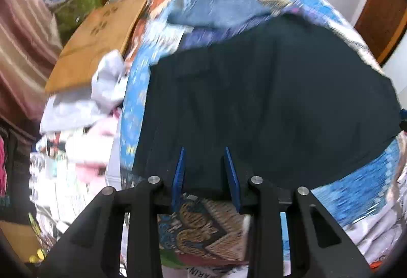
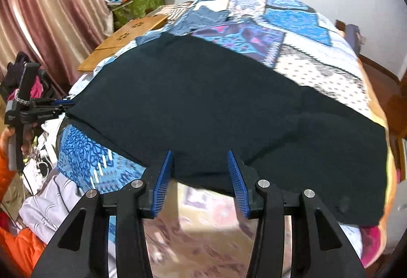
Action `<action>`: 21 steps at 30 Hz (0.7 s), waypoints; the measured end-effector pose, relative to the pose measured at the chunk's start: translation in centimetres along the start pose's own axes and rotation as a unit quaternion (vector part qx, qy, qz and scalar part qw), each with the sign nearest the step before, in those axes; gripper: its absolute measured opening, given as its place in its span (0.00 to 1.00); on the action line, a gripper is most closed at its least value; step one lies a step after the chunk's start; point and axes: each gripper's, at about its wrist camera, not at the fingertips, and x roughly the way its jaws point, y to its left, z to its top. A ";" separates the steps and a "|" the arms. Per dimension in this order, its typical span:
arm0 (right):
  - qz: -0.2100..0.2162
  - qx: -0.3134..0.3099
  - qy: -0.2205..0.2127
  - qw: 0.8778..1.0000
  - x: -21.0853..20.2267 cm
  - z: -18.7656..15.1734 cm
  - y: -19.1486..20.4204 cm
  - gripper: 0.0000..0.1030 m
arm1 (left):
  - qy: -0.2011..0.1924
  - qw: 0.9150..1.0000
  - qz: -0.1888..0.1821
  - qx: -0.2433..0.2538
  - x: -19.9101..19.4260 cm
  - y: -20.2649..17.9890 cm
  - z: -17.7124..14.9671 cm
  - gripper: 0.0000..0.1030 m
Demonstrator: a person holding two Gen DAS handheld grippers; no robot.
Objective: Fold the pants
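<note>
A: What takes up the most room?

B: The bed, under a patchwork quilt (image 2: 300, 23) of blue and white panels. The dark pants (image 2: 216, 105) lie spread flat across it, running from nine o'clock to four o'clock in the right wrist view, with the near edge hanging at the bed's front.

A: And beside the bed?

B: A wooden board (image 2: 122, 41) with flower-shaped cutouts at ten o'clock, touching the quilt's edge. Beyond it, at eleven o'clock, a green box (image 2: 137, 7) with an orange item on top, next to striped curtains (image 2: 48, 11).

A: The right gripper?

B: The right gripper (image 2: 201, 158) has its blue pads wide apart at six o'clock, straddling the pants' near hem; I cannot tell whether they touch the cloth.

A: The left one?

B: In the right wrist view the left gripper (image 2: 66, 103) sits at nine o'clock, its tips at the pants' far corner (whether it pinches the cloth I cannot tell). From its own camera the left pads stand at a narrow gap, over the dark fabric's edge at six o'clock.
</note>
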 end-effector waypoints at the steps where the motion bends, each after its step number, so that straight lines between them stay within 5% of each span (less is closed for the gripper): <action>1: -0.007 0.004 -0.004 1.000 -0.5 -0.1 -0.4 0.44 | -0.010 1.000 -0.004 0.005 -0.8 -0.6 0.8 0.33; 6: -0.050 0.051 -0.039 0.997 -4.4 -1.3 -4.8 0.46 | -0.049 0.998 -0.030 0.040 -3.8 -5.0 4.1 0.36; 11: -0.084 0.124 -0.073 0.986 -8.1 -3.4 -9.9 0.54 | -0.068 0.991 -0.066 0.093 -4.8 -11.6 6.1 0.51; 21: -0.078 0.250 -0.069 0.963 -9.1 -9.0 -15.7 0.55 | 0.009 0.976 -0.097 0.195 1.2 -24.3 4.8 0.52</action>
